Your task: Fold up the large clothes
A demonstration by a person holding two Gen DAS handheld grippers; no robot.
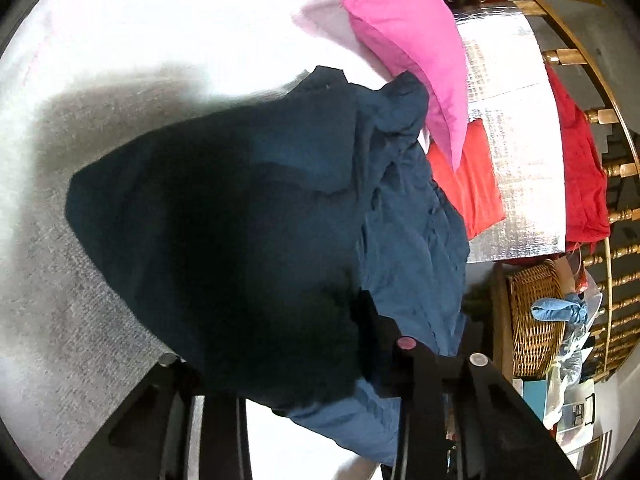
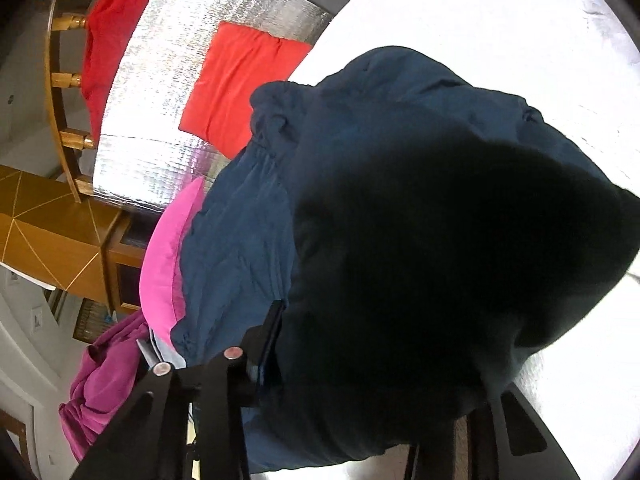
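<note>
A large dark blue garment lies bunched on a white cloth-covered surface. It fills the middle of both wrist views. My left gripper is shut on a fold of it. One black finger shows against the cloth; the other is buried under the fabric. My right gripper is also shut on the garment. Its left finger presses into the cloth edge and the other finger is hidden beneath the dark folds.
A pink pillow and a folded orange-red cloth lie beside the garment on a silver foil mat. A red garment hangs on a wooden chair. There is also a wicker basket, a magenta cloth and a wooden cabinet.
</note>
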